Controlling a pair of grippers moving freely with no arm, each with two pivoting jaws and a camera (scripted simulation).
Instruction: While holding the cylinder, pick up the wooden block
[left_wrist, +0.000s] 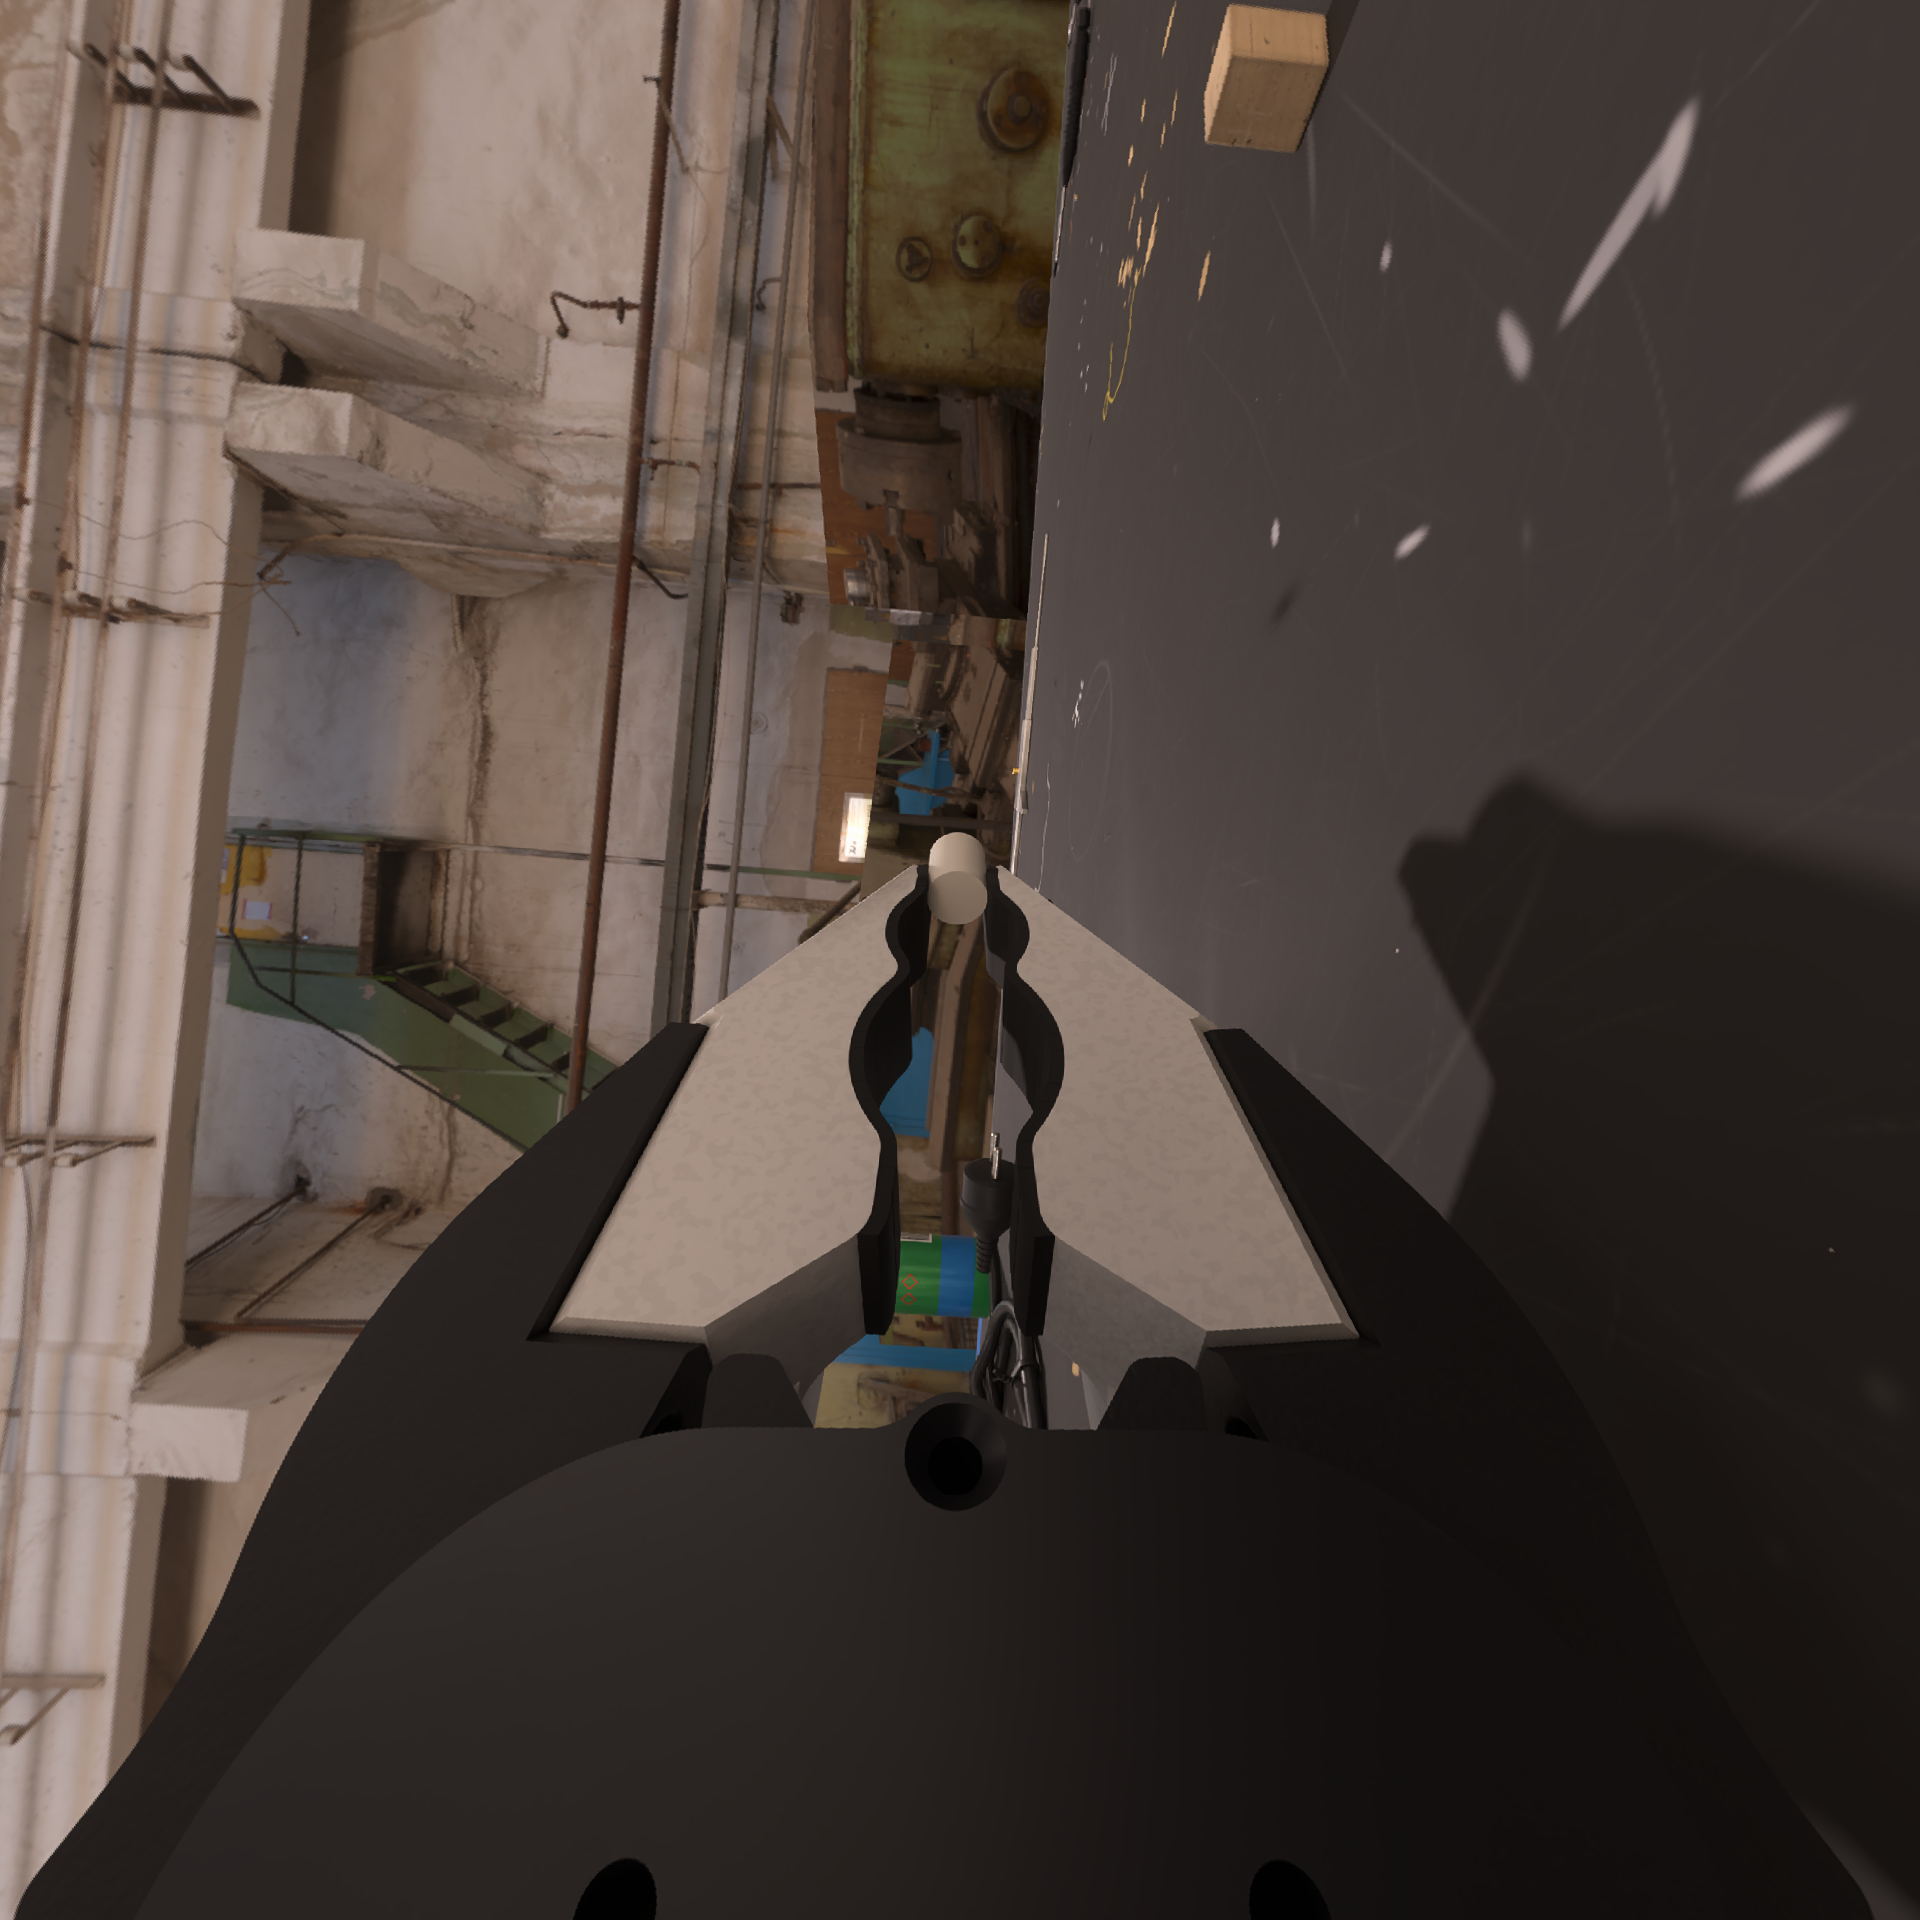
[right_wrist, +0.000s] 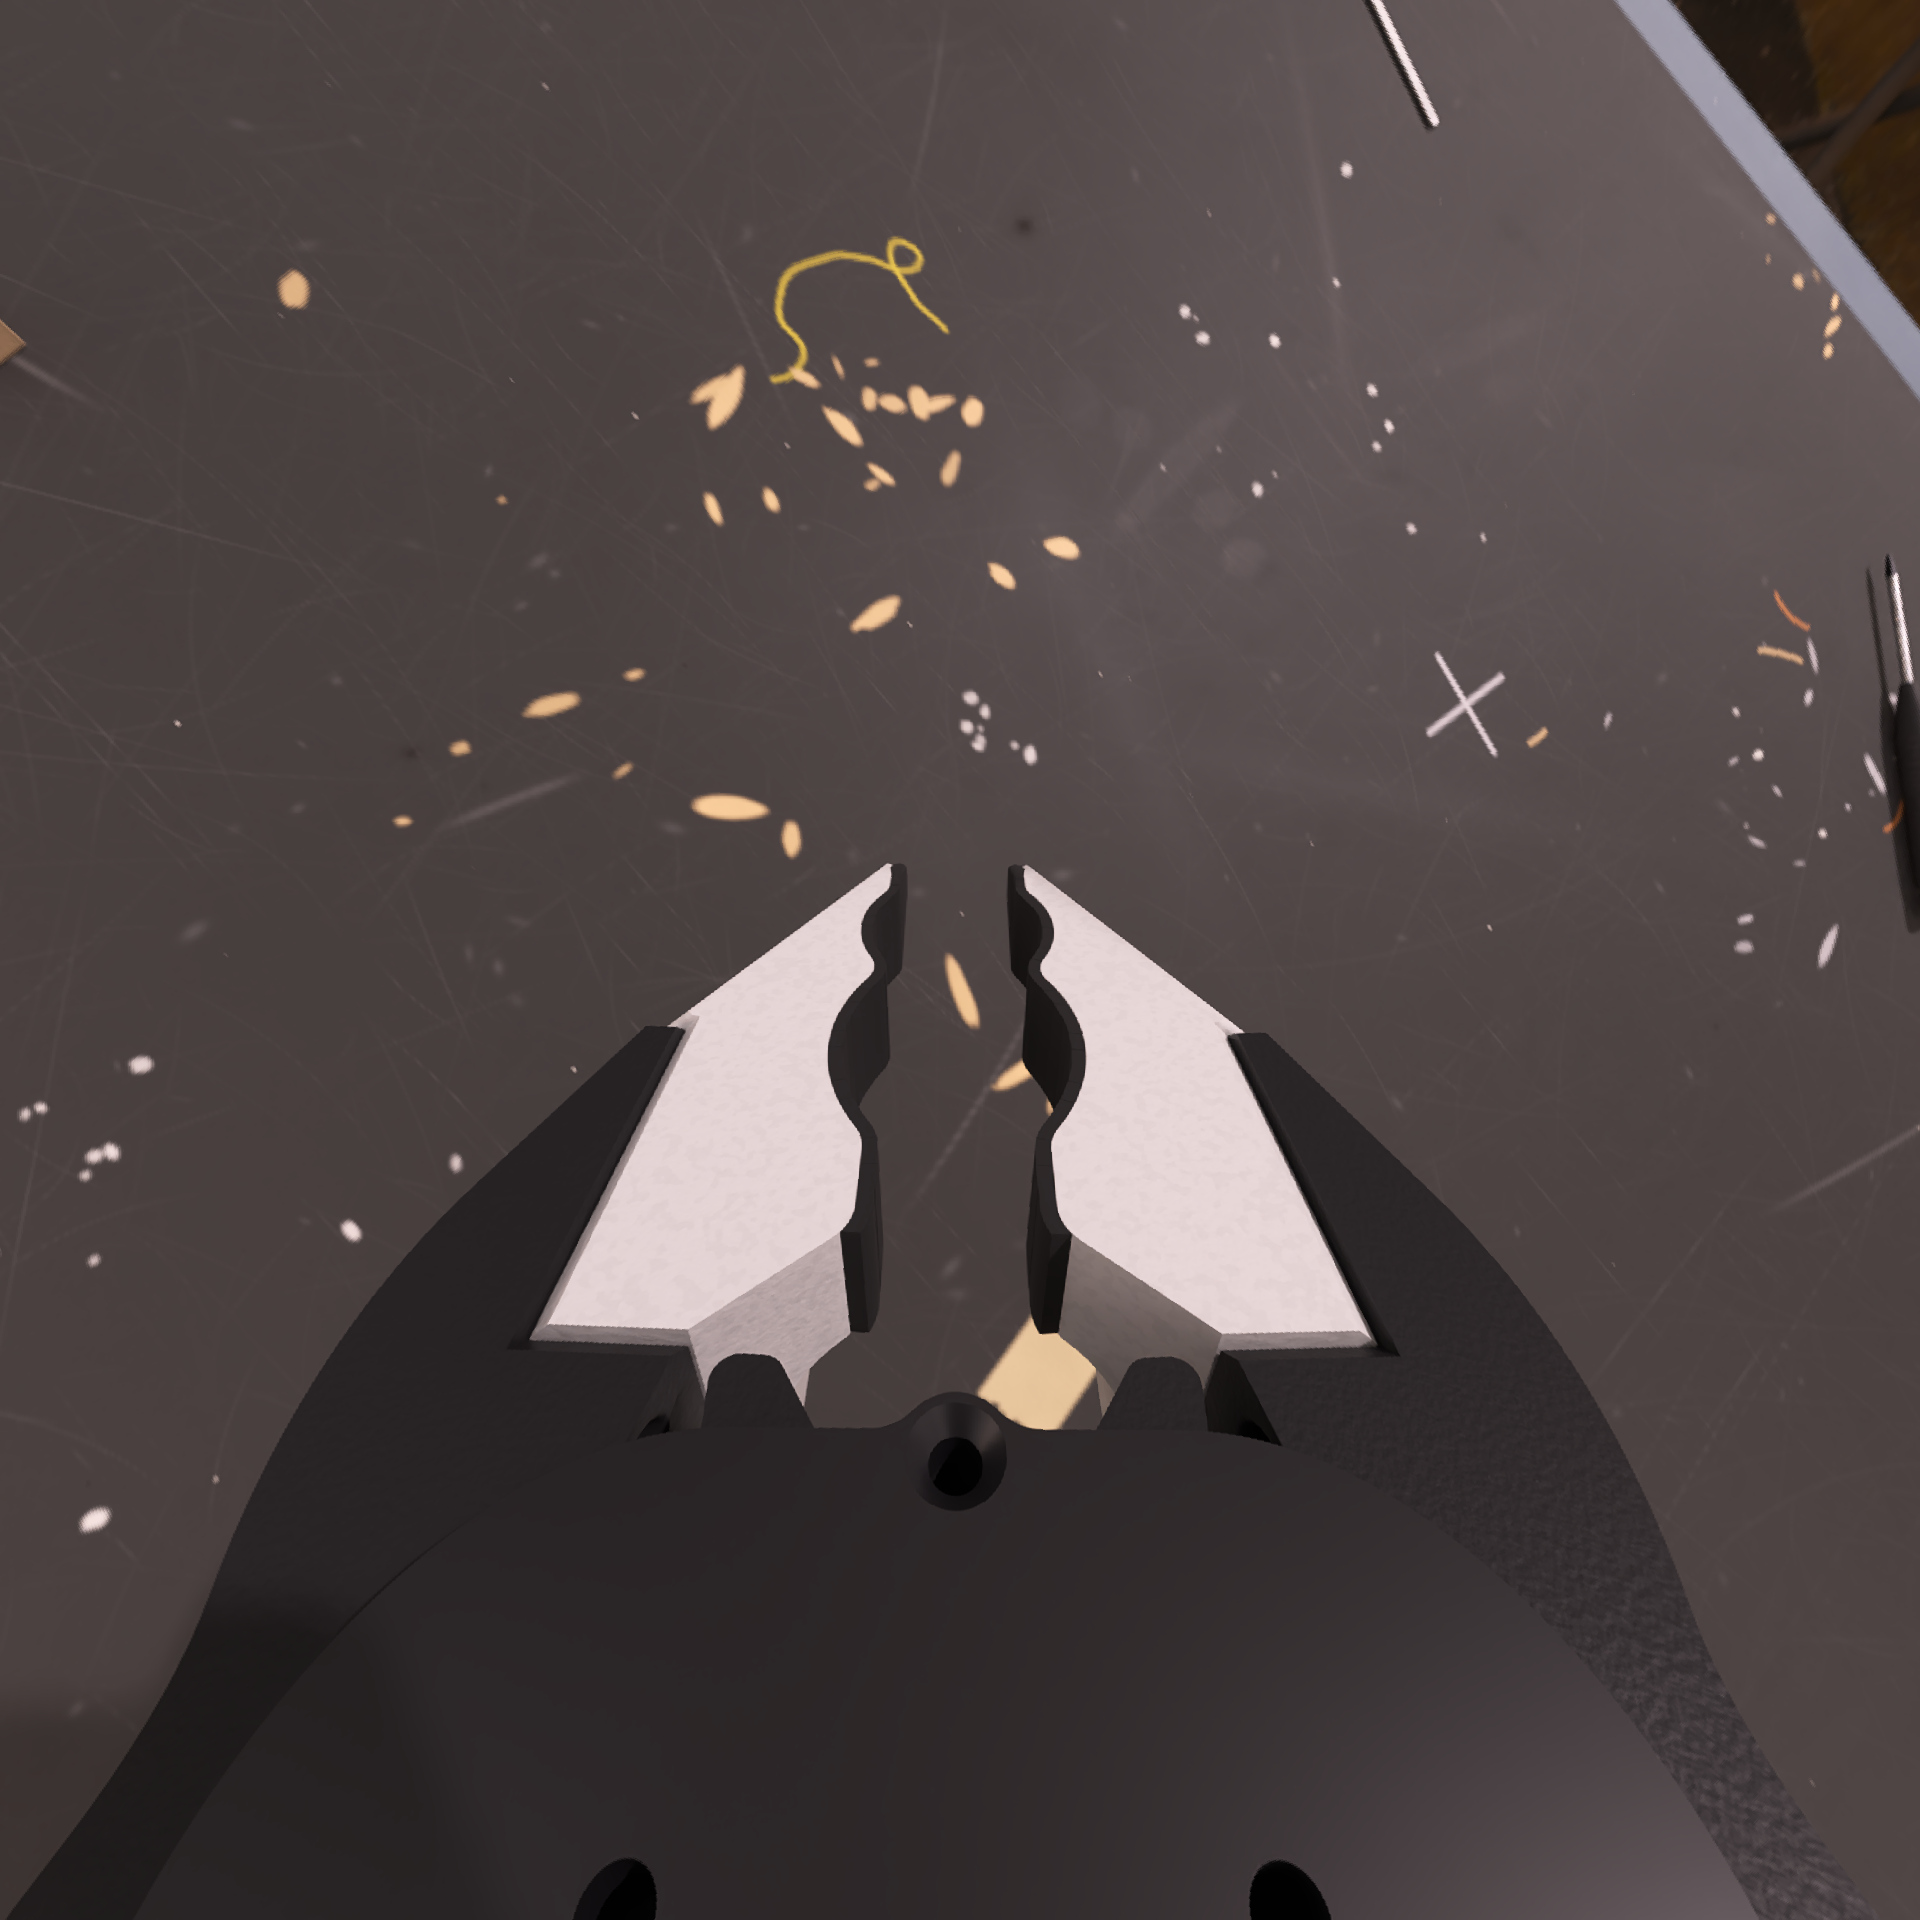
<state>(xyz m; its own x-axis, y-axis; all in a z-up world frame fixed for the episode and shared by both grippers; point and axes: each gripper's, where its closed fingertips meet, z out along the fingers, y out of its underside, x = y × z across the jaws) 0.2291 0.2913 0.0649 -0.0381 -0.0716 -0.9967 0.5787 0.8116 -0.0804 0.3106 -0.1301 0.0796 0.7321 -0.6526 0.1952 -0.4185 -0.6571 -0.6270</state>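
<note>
In the left wrist view my left gripper (left_wrist: 956, 883) is shut on a small cream cylinder (left_wrist: 956, 881), pinched at the fingertips and held in the air beside the dark table (left_wrist: 1455, 623). The view is rolled on its side, so the table runs down the right. The wooden block (left_wrist: 1265, 78) lies on the table far ahead at the top. In the right wrist view my right gripper (right_wrist: 956, 883) is open and empty, looking down at the table top (right_wrist: 416, 520). A sliver of tan wood (right_wrist: 8, 341) shows at the left edge.
Wood chips and a yellow thread (right_wrist: 842, 301) are scattered on the table. A dark tool (right_wrist: 1899, 727) lies at the right edge, a thin metal rod (right_wrist: 1405, 62) at the top. The table's rim (right_wrist: 1766, 156) runs across the upper right corner. A workshop hall fills the left wrist view's left.
</note>
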